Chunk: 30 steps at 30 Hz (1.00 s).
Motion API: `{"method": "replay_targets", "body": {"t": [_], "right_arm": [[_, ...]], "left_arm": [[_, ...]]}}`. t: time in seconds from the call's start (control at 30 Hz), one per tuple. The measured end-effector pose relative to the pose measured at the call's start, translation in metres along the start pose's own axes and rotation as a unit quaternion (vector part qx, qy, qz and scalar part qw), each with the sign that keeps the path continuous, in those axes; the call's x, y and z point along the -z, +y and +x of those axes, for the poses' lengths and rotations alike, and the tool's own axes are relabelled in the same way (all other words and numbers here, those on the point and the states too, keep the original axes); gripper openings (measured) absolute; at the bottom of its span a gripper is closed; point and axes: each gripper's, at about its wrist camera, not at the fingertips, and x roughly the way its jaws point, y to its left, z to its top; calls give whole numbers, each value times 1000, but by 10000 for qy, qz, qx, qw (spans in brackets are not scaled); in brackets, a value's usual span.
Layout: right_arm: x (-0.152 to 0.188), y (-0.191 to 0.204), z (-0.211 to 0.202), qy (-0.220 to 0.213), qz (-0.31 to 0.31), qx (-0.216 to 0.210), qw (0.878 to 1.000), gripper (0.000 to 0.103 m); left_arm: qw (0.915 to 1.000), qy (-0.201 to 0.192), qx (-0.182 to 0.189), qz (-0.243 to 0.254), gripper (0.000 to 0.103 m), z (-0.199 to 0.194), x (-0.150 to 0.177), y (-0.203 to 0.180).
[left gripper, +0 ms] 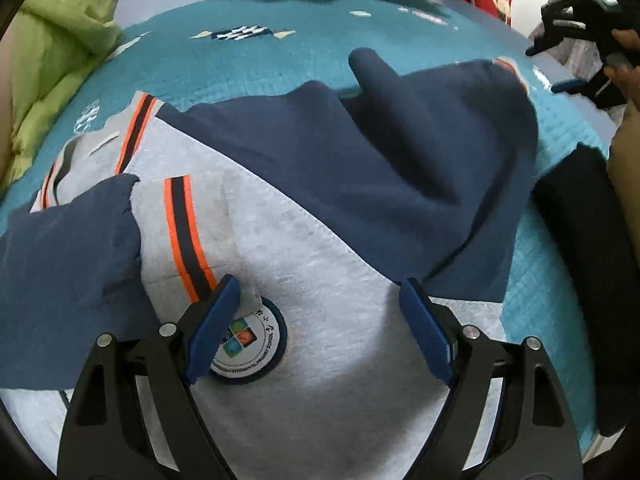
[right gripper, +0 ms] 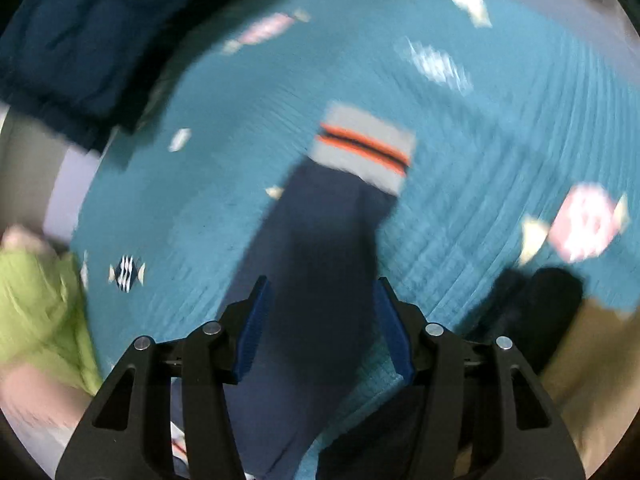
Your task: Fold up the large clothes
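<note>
A grey and navy school sweatshirt point(left gripper: 304, 248) with orange-and-navy striped trim lies on the teal bedspread point(left gripper: 248, 68). It bears a round school badge point(left gripper: 256, 344). My left gripper point(left gripper: 320, 320) is open and empty, just above the grey chest, its left finger beside the badge. One navy sleeve point(left gripper: 440, 128) lies folded across the body. In the blurred right wrist view the navy sleeve point(right gripper: 320, 248) with its grey striped cuff point(right gripper: 364, 148) stretches away on the bedspread point(right gripper: 500, 128). My right gripper point(right gripper: 322, 320) is open over the sleeve; it also shows in the left wrist view point(left gripper: 576, 60).
A lime green quilt point(left gripper: 60, 64) lies at the bed's left side. A dark blue garment pile point(right gripper: 80, 40) sits at the far edge. A black folded item point(left gripper: 580, 240) lies at the right, beside the person's tan clothing point(right gripper: 592, 360).
</note>
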Motion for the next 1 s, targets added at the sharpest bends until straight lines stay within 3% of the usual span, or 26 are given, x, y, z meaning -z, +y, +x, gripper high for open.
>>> {"method": "replay_targets", "body": {"t": [0.07, 0.1, 0.17, 0.23, 0.3, 0.33, 0.37, 0.4, 0.53, 0.6, 0.77, 0.87, 1.0], "right_arm": [[-1, -25, 13, -56, 461, 256, 9986, 51], [-1, -34, 19, -14, 657, 191, 9977, 51], [2, -45, 35, 149, 871, -446, 9951, 50], [6, -45, 43, 146, 861, -620, 9942, 49], [8, -42, 48, 155, 826, -821, 9931, 37], [10, -41, 49, 159, 798, -906, 9926, 12], [13, -37, 52, 210, 707, -1055, 9917, 4], [13, -35, 50, 147, 634, -1119, 9916, 4], [26, -21, 13, -731, 233, -1542, 9851, 4], [42, -2, -18, -1253, -302, -1525, 9799, 4], [102, 43, -88, -2342, -1680, -1513, 9455, 4], [156, 76, -109, -2709, -2604, -1313, 9174, 4], [221, 118, -115, -2725, -3292, -1486, 8918, 4]], "left_arm": [[9996, 64, 173, -219, 82, 2, -3, 7], [9988, 88, 320, -370, 82, 2, -4, 13], [9985, 126, 387, -353, 82, 4, -7, 16], [9994, 102, 282, -162, 82, 4, -4, 10], [9994, 40, 288, -194, 82, 4, -2, 10], [9994, 34, 289, -197, 82, 4, -3, 10], [9995, 38, 276, -168, 82, 4, -2, 9], [9995, 51, 279, -150, 82, 4, -2, 9], [9987, 135, 431, -227, 82, 5, -4, 13], [9982, 194, 513, -238, 82, 3, -4, 15], [9937, -43, 983, -538, 85, -10, -6, 27], [9768, -364, 1775, -1142, 85, -43, 5, 47], [9600, -963, 2146, -1518, 85, -99, 30, 83]]}}
